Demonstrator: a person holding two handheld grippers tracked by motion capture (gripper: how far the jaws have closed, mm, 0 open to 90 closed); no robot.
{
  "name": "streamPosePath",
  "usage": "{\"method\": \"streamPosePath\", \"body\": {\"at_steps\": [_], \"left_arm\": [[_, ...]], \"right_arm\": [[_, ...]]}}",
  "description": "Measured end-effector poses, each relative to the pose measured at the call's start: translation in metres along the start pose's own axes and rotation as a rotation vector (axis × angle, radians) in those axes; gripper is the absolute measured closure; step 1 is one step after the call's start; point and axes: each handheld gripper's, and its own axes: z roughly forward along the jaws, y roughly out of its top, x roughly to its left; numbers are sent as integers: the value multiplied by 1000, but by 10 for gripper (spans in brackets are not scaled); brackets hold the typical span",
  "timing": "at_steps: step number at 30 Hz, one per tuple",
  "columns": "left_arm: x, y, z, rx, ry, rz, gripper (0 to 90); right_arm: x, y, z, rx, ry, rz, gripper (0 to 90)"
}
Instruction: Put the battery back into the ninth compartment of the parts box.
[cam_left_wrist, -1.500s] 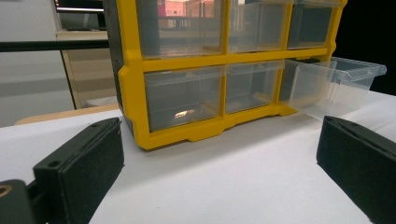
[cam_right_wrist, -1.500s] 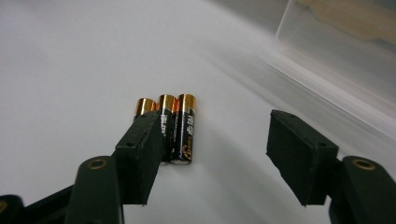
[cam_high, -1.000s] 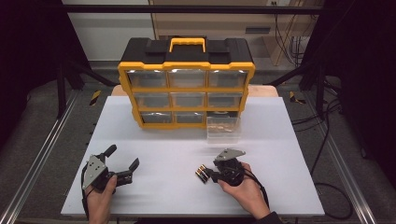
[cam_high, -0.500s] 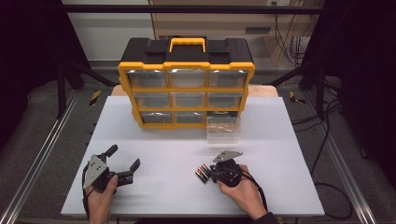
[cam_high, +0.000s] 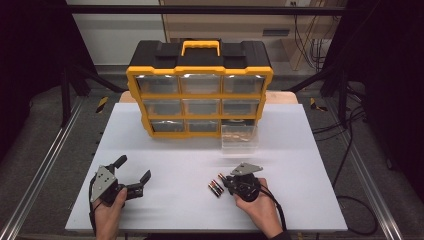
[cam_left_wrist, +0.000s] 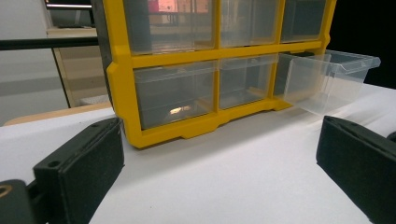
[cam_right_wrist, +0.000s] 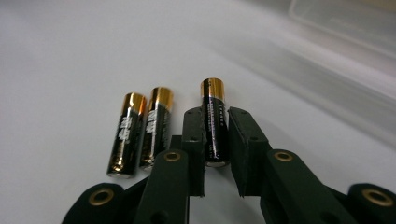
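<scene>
Three black-and-gold AA batteries lie on the white table (cam_high: 300, 150) near its front. My right gripper (cam_right_wrist: 215, 116) is shut on one battery (cam_right_wrist: 214, 100), pinched lengthwise between the jaws, which have just been closing on it. The other two batteries (cam_right_wrist: 140, 128) lie side by side just left of it. From above, my right gripper (cam_high: 226, 181) points left at the batteries (cam_high: 215, 188). My left gripper (cam_high: 134, 168) rests open at the front left with nothing between its jaws. In its own view my left gripper (cam_left_wrist: 217, 163) faces the organizer.
A yellow and black drawer organizer (cam_high: 200, 95) stands at the back of the table. Its bottom right clear drawer (cam_high: 240, 140) is pulled out toward me; the same drawer (cam_left_wrist: 327, 79) shows in the left gripper view. Metal rails run along both table sides.
The right gripper's jaws have drawn together around one battery. Both hands have stayed almost where they were.
</scene>
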Motion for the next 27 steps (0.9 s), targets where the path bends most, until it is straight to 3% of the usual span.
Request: {"method": "streamPosePath", "body": {"at_steps": [5,8,19,27], "left_arm": [[1,0,1,0,2,-5,5],[0,0,1,1,1,-4,5],[1,0,0,-1,9,-8,6],[1,0,-1,0,12,-6,6]], "right_arm": [[-16,-8,-12,-110,-28,52,768],[-21,-9,-18,-144,-50,67,768],[-35,-11,-40,-232,-102,102,769],[-41,-5,-58,-295,-113,127,769]]}}
